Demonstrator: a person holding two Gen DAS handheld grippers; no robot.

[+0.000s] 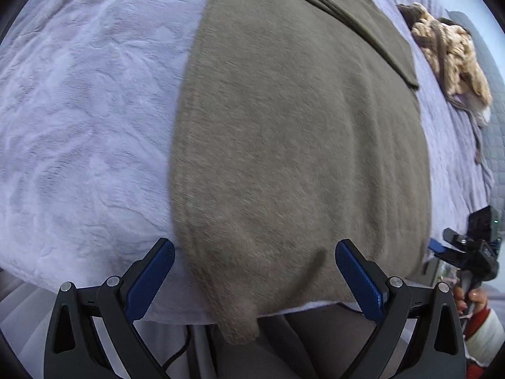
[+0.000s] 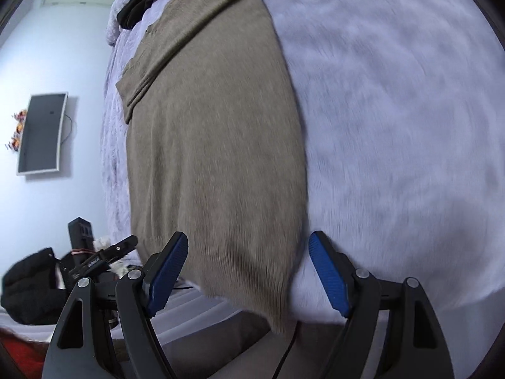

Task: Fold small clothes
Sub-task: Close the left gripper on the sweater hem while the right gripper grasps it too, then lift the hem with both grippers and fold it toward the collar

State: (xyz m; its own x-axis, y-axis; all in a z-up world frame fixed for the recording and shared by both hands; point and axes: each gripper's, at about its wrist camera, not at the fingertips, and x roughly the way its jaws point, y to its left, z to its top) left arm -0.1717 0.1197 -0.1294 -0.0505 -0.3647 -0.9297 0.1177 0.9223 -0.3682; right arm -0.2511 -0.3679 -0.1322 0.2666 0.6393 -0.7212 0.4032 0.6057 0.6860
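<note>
A taupe knit garment (image 1: 300, 145) lies flat and lengthwise on a pale lavender bed cover (image 1: 82, 132), with a sleeve folded across its far part. Its near corner hangs over the bed's edge. My left gripper (image 1: 254, 271) is open, its blue pads either side of that near corner, holding nothing. In the right wrist view the same garment (image 2: 217, 145) runs away from me, and my right gripper (image 2: 247, 268) is open around its other near corner, which droops over the edge. The right gripper also shows at the left wrist view's right edge (image 1: 467, 249).
A cream and brown knit garment (image 1: 451, 53) lies crumpled at the bed's far right. A black garment (image 2: 142, 0) lies at the far end. A wall screen (image 2: 42, 132) and a black bag (image 2: 28, 287) are left of the bed. The lavender cover (image 2: 394, 126) spreads right.
</note>
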